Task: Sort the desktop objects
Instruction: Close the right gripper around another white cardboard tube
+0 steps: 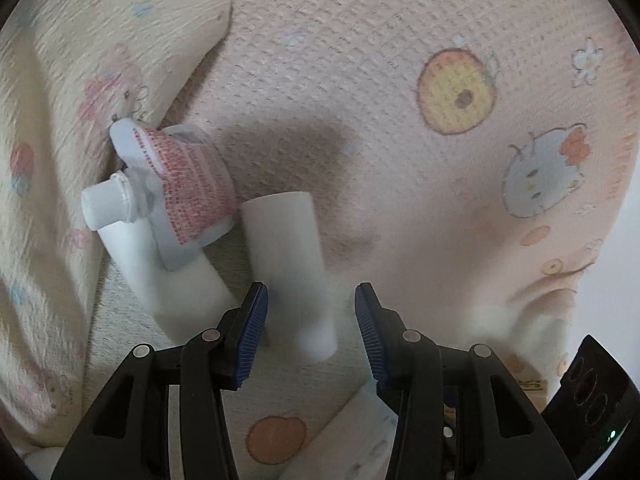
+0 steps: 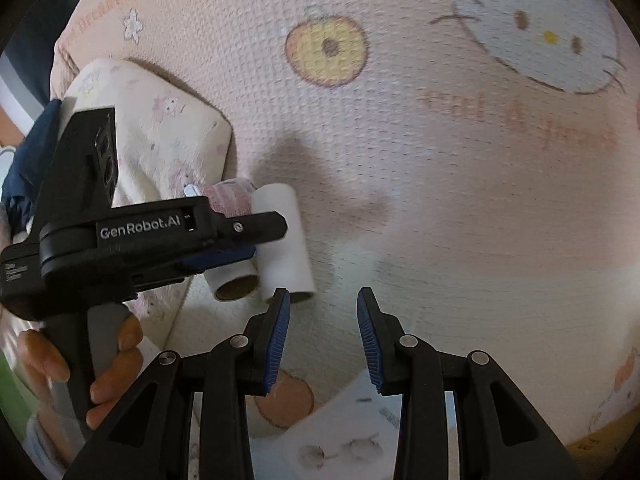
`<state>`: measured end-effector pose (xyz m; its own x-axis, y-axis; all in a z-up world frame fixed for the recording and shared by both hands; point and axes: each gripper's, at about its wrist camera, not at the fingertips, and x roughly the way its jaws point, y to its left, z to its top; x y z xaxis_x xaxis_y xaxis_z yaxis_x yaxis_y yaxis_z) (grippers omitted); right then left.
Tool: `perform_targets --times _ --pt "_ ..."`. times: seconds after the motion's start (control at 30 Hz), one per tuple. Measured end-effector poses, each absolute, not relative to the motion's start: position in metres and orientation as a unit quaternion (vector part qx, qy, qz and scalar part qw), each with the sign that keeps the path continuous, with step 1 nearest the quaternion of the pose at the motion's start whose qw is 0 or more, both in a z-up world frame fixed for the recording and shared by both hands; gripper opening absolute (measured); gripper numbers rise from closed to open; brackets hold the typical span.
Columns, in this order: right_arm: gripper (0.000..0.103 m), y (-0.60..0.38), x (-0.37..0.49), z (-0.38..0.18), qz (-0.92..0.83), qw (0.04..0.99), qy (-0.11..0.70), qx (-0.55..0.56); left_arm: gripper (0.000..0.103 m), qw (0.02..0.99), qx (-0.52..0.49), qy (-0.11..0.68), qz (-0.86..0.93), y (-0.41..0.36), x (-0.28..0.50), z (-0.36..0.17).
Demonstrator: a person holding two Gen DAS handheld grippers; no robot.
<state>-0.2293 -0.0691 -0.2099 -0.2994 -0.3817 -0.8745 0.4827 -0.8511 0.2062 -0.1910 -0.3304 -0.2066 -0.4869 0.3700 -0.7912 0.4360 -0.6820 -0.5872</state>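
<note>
- A pale pink textured bedsheet [image 1: 360, 40] printed with cartoon cats, round orange fruits and small flowers fills both views; it is the surface everything lies on.
- A cream pillow [image 1: 80, 80] with faint pink cartoon prints lies at the left of the left wrist view, its edge pressed against the objects beside it.
- The left gripper [image 1: 311, 334], black with ribbed blue pads, hangs angled down over the sheet with its jaws spread wide and nothing between the pads. In the right wrist view it shows from the side, with a hand [image 2: 80, 360] wrapped round its grey handle.
- The right gripper [image 2: 323, 338] has its jaws parted with only bare sheet in the gap; it holds nothing.
- Two white cardboard rolls lie side by side on the sheet next to the pillow. The right roll [image 1: 288, 264] is plain white and reaches toward the left gripper's left pad, its near end blurred. The left roll [image 1: 160, 276] lies tilted, partly under a pouch. In the right wrist view their open ends show brown cardboard cores.
- A small spouted pouch [image 1: 180, 188], white with a red-pink printed panel and a white screw cap [image 1: 106, 204], rests on the left roll and against the pillow.
- A white paper packet [image 2: 348, 432] with grey marks lies at the bottom edge beneath the right gripper.
</note>
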Motion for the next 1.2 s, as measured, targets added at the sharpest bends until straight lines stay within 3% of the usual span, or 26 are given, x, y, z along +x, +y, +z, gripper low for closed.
perform_targets --times 0.1,0.23,0.37,0.83,0.9,0.97,1.2 --pt "0.034 -0.081 -0.232 -0.221 -0.795 0.272 0.074 0.537 0.049 0.018 0.505 0.419 -0.755 -0.335 -0.19 -0.212" --pt "0.048 -0.091 -0.236 -0.233 -0.789 0.279 0.08 0.542 0.049 0.015 0.506 0.433 -0.746 -0.336 -0.192 -0.218" --pt "0.052 -0.097 -0.244 -0.238 -0.785 0.289 0.067 0.545 0.036 0.021 0.513 0.452 -0.73 -0.339 -0.192 -0.228" --pt "0.052 -0.121 -0.258 -0.263 -0.762 0.311 0.083 0.561 0.038 0.026 0.493 0.482 -0.723 -0.337 -0.194 -0.23" --pt "0.052 -0.12 -0.262 -0.268 -0.754 0.319 0.057 0.571 0.045 0.026 0.494 0.479 -0.725 -0.335 -0.195 -0.229" --pt "0.043 -0.121 -0.262 -0.27 -0.751 0.326 0.053 0.571 0.053 0.02 0.496 0.468 -0.731 -0.331 -0.197 -0.226" --pt "0.041 -0.127 -0.256 -0.27 -0.749 0.335 0.069 0.567 0.055 0.019 0.503 0.448 -0.739 -0.322 -0.2 -0.224"
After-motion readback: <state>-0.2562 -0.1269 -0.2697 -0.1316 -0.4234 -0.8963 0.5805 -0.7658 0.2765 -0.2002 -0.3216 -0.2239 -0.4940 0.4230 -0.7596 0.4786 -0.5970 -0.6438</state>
